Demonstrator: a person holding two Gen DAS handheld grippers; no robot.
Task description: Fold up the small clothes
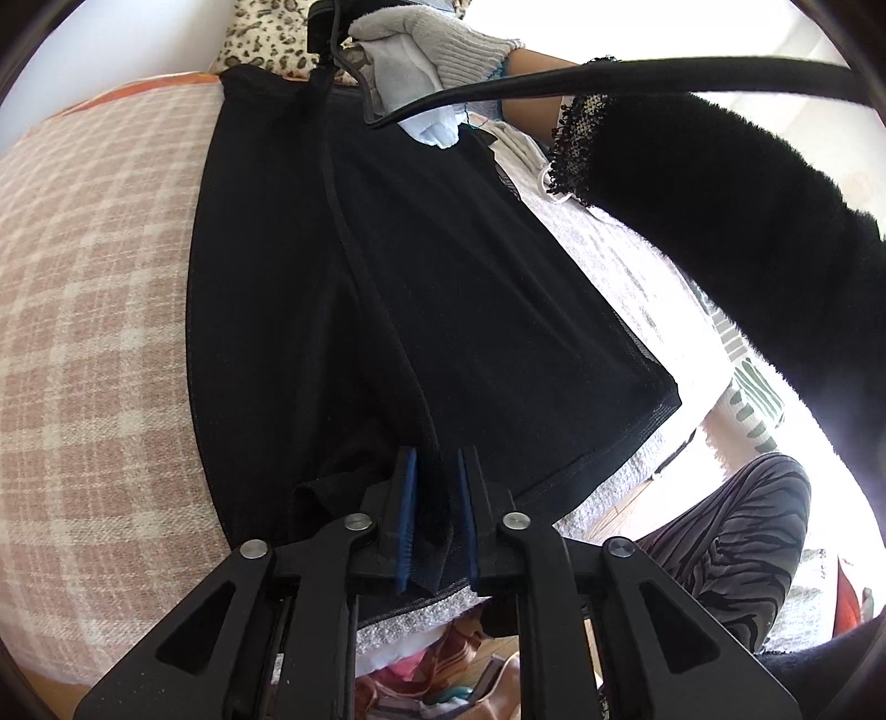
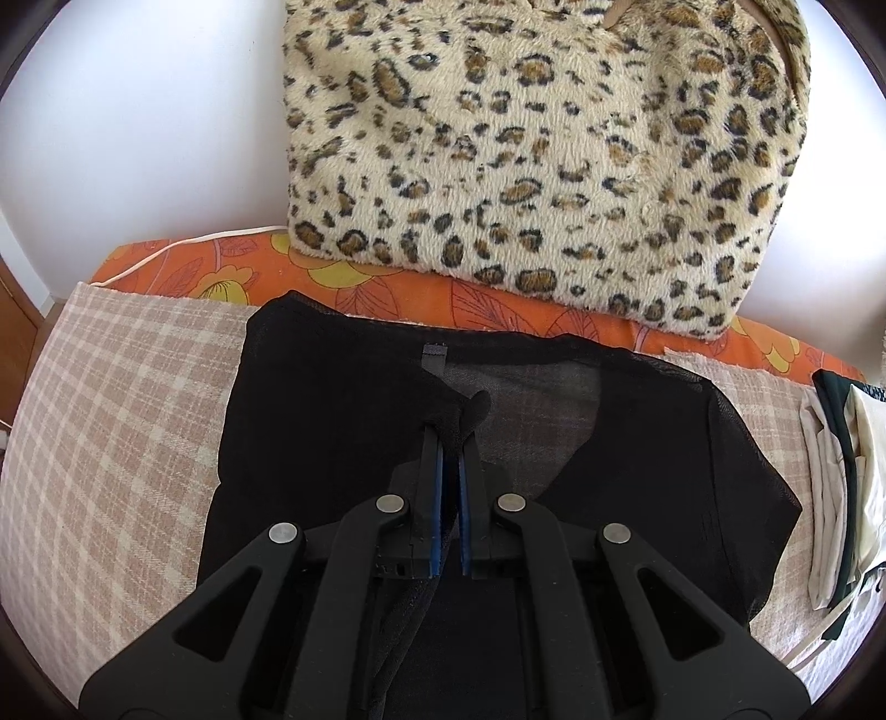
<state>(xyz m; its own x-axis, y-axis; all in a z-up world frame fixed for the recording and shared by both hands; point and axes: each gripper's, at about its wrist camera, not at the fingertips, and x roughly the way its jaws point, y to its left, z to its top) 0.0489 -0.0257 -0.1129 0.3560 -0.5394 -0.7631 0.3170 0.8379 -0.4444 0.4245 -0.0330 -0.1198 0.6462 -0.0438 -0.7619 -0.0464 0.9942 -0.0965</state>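
A sheer black garment (image 1: 443, 266) lies spread flat on a pink plaid blanket (image 1: 99, 310). My left gripper (image 1: 437, 471) is at its near hem. The jaws stand a little apart, and a fold of black fabric lies loose between the blue pads (image 1: 408, 498). In the right wrist view the same garment (image 2: 343, 399) reaches back to its waistband. My right gripper (image 2: 451, 443) is shut on a bunched fold of it near the middle. A gloved hand (image 1: 421, 50) shows at the garment's far end in the left wrist view.
A leopard-print cushion (image 2: 542, 166) leans on the wall behind an orange floral sheet (image 2: 387, 288). Folded clothes (image 2: 841, 471) are stacked at the right. A white towel (image 1: 609, 260), a black fuzzy sleeve (image 1: 720, 194) and a black cable (image 1: 664, 75) lie to the right of the garment.
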